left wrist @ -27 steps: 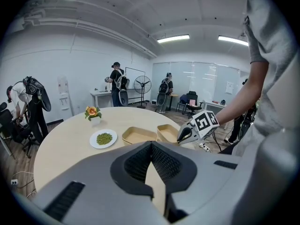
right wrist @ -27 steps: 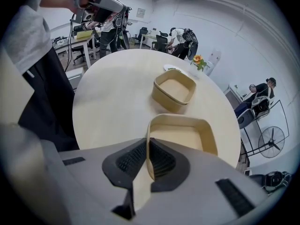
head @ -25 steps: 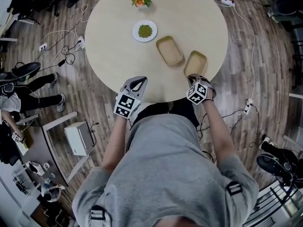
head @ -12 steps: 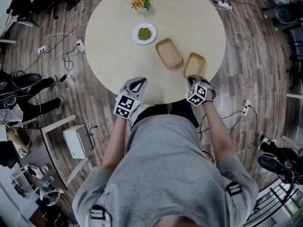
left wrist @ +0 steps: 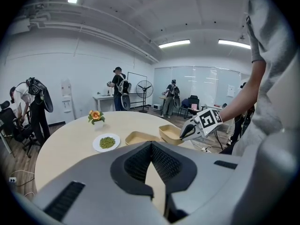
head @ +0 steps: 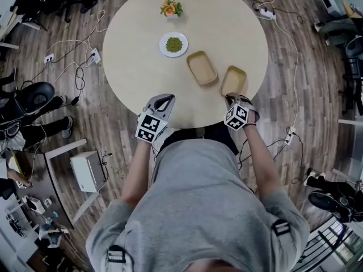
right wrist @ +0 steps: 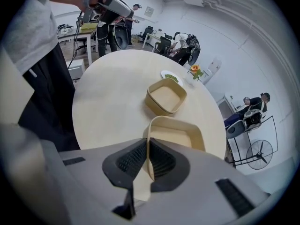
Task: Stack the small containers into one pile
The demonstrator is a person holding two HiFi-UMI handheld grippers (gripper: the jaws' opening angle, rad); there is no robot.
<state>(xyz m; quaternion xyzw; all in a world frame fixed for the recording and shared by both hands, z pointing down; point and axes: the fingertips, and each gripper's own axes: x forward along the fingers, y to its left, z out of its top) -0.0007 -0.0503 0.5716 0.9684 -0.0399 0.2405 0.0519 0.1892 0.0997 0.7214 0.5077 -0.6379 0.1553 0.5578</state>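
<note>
1. My right tongs (head: 233, 96) (right wrist: 148, 144) are at the near right edge of the round table (head: 136, 55) (right wrist: 105, 102). They point steeply down.
2. Their jaws are pinched on the near wall of the near container (head: 234, 79) (right wrist: 180, 136), a small beige tray with rounded corners. One pad is inside the rim and the other is outside it.
3. That container sits at the near right edge of the table, with its open side up. I cannot tell whether its base is touching the tabletop.
4. The second container (head: 202, 67) (right wrist: 165, 96) has the same shape and colour. It lies just beside the first, a little further in from the edge and to its left. A narrow strip of table shows between the two, so they are not stacked.
5. My left tongs (head: 164, 98) (left wrist: 151, 146) hover at the near edge of the table, well to the left of the right tongs. Their jaws are pressed together at the tips and there is nothing between them.
6. Seen from the left tongs, the near container (left wrist: 169, 133) and the second container (left wrist: 138, 138) stand side by side.
7. A white plate (head: 173, 44) (left wrist: 107, 142) (right wrist: 170, 76) holding a green heap sits beyond the second container, toward the middle of the table.
8. A small flower pot (head: 170, 8) (left wrist: 95, 116) (right wrist: 194, 71) with an orange bloom stands near the far edge.
</note>
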